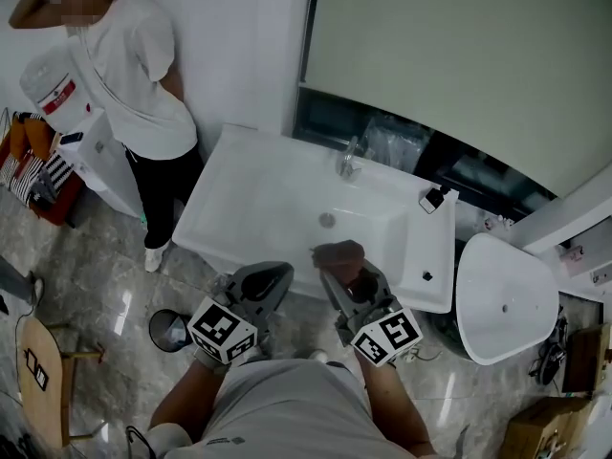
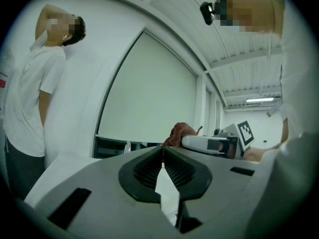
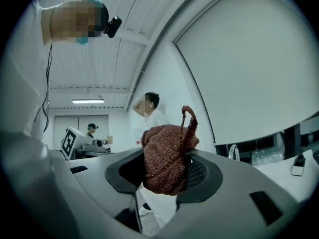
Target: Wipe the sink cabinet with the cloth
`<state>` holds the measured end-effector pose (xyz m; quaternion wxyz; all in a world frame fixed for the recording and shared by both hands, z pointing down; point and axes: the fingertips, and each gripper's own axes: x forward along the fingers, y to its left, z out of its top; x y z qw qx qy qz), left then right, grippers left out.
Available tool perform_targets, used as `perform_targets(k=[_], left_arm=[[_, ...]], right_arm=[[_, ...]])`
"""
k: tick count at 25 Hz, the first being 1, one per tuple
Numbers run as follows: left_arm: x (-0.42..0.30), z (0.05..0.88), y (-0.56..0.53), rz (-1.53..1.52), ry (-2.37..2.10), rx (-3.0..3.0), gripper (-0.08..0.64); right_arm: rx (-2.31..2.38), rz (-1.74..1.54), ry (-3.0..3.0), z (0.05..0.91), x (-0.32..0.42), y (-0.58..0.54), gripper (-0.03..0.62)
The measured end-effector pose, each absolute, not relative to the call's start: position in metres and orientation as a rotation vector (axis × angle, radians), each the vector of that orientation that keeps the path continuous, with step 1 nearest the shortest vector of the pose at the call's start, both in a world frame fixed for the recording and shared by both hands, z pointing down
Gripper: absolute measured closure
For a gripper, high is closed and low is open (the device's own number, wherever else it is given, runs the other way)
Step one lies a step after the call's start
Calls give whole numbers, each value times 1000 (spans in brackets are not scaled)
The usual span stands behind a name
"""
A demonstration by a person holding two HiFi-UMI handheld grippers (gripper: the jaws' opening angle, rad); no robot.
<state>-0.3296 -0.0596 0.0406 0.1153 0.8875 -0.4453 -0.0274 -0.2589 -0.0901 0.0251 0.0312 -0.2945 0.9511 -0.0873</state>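
Note:
A white sink cabinet with a basin and a chrome tap stands in front of me. My right gripper is shut on a bunched brown cloth, held just above the cabinet's near edge. The cloth bulges up between the jaws in the right gripper view. My left gripper hovers to its left, near the front edge, jaws shut and holding nothing. In the left gripper view the cloth and the right gripper show to the right.
A person in a white shirt stands at the cabinet's left end. A small dark object lies on the back right corner. A loose white basin sits on the floor at right, a black bin at lower left.

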Motion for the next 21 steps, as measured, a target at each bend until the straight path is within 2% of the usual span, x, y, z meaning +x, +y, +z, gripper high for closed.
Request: perform_targets(k=[21], left_arm=[[-340, 45, -58, -59, -1330, 2576, 538]], right_arm=[[-1007, -238, 2919, 31, -245, -89, 425]])
